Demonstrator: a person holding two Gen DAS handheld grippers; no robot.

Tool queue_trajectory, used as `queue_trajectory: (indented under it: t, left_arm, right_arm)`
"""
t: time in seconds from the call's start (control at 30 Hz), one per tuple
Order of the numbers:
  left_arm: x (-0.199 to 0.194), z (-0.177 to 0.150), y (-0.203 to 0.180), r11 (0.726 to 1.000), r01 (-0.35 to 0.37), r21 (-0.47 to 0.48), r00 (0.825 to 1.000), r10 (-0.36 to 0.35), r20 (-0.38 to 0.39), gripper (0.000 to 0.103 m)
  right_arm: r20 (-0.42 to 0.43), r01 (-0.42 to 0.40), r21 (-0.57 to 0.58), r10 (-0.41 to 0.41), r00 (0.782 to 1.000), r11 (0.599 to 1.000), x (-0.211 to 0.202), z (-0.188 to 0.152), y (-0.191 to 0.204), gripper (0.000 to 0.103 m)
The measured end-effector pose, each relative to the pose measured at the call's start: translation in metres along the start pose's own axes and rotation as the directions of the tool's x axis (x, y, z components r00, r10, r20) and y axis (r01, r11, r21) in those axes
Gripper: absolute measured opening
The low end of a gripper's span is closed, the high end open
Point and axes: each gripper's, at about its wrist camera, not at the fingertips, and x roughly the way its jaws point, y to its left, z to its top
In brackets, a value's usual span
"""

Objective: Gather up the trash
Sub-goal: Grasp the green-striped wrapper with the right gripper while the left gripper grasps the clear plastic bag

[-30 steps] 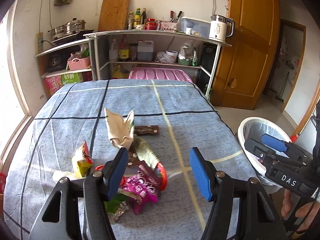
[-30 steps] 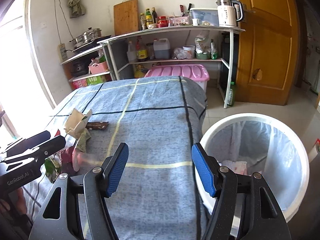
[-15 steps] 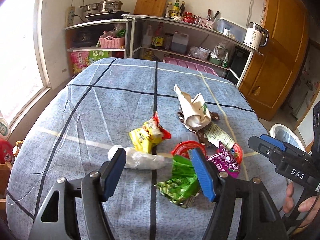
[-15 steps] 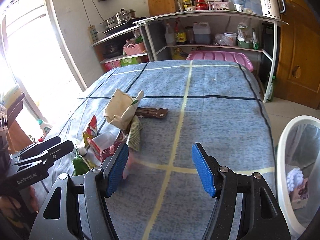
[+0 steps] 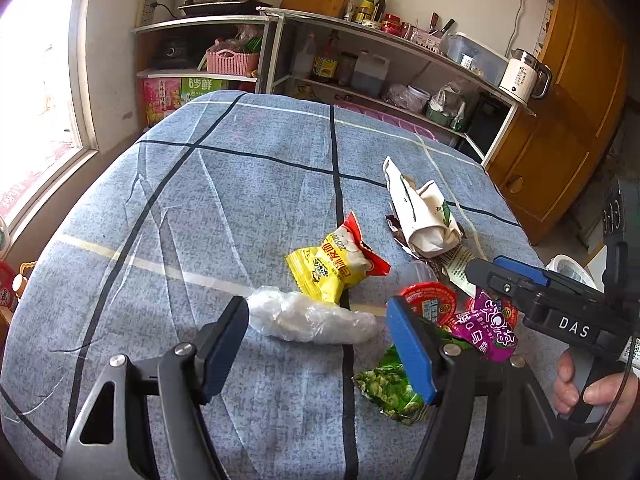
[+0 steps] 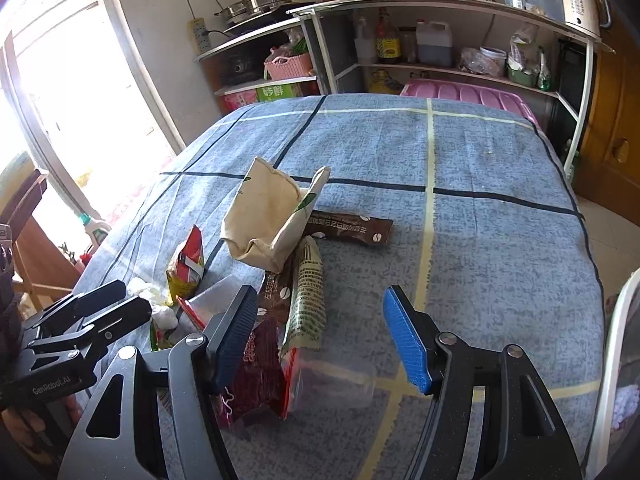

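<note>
A: The left gripper (image 5: 316, 344) is seen with its jaws opening and nothing clamped; the crumpled clear plastic bag (image 5: 310, 318) lies just ahead of the blue pads, in line with the gap between them but not yet inside it. The right gripper (image 6: 320, 336) is held apart as well, with nothing pressed between its pads.

B: How is the plastic bag expected to handle?

A: It is judged to be very light, soft and slippery; it would be crushed flat rather than resisted. It is best taken across its bunched middle, where the film is thickest, so that a fold is pinched rather than a single sheet.

B: And what lies around it?

A: Just behind it, a yellow snack packet (image 5: 334, 266) is found, seemingly touching it. To the right, beside the pad, a green wrapper (image 5: 386, 388), a red round lid (image 5: 430, 304) and a purple packet (image 5: 490, 330) are crowded together. Farther back, a crumpled cream paper bag (image 5: 422, 216) is propped over a brown coffee sachet (image 6: 350, 230). All of it rests on the blue checked cloth of the worktop (image 5: 240, 184).

B: And for the right gripper?

A: A dark red packet (image 6: 256, 364) and a striped sachet (image 6: 306, 300) are seen beside its left pad, low in its gap. The white bin (image 6: 614, 364) stands at the worktop's right edge.
</note>
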Motion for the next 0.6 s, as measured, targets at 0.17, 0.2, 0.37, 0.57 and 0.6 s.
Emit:
queue_trajectory:
  t: [0.17,0.2,0.37,0.57,0.6]
  left_arm:
    - [0.01,0.001,0.005,0.999,-0.006,-0.031,1.0,0.005,-0.029,0.074]
    - [0.011,0.002,0.005,0.999,-0.001,-0.038,0.999,0.0,-0.033,0.074]
    - [0.019,0.003,0.005,0.999,0.001,-0.049,0.999,-0.004,-0.051,0.073]
    - [0.023,0.003,0.007,0.997,-0.014,-0.076,0.998,0.01,-0.055,0.071]
    - [0.023,0.003,0.007,0.997,-0.018,-0.076,0.998,0.014,-0.053,0.068]
  right_arm:
    - [-0.038,0.025,-0.021,-0.026,0.999,0.999,0.015,0.002,0.005,0.047]
    - [-0.04,0.033,-0.023,-0.034,0.999,0.999,0.016,0.002,0.005,0.043]
    - [-0.036,0.033,-0.016,-0.034,0.999,0.999,0.016,-0.002,0.004,0.021]
    - [-0.017,0.027,0.013,-0.027,0.999,1.0,0.01,-0.004,-0.003,0.019]
    - [-0.015,0.022,0.02,-0.022,1.0,1.0,0.009,-0.005,-0.004,0.019]
